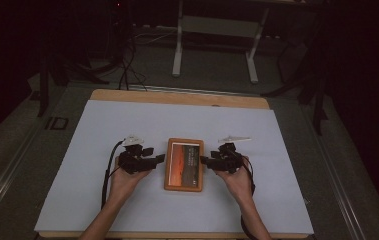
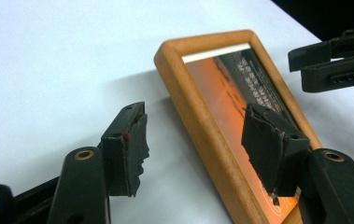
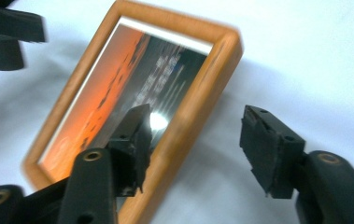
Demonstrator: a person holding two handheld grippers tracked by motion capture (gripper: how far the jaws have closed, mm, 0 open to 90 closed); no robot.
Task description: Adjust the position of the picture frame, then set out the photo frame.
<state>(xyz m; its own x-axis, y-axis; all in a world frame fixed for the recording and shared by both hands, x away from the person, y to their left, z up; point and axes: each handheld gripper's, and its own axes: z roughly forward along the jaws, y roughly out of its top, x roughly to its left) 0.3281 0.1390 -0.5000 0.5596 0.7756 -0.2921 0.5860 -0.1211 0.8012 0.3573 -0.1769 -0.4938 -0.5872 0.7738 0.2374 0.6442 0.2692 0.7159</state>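
At frame centre, picture frame (image 1: 184, 164) lies flat on the table (image 1: 102, 200); my left hand-held gripper (image 1: 161, 159) and right hand-held gripper (image 1: 203, 160) flank it, jaws spread, gripping nothing. Best to close evenly on both long edges.

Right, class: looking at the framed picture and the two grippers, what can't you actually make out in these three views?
- Lettering on the wooden picture frame: too small in the high view, blurred in the right gripper view.
- Frame's near corner: cut off by the bottom edge in the left gripper view, partly behind a pad.
- Whether the left gripper or right gripper touches the frame: jaws straddle its side rails, contact unclear.
- Room beyond the table: too dark.
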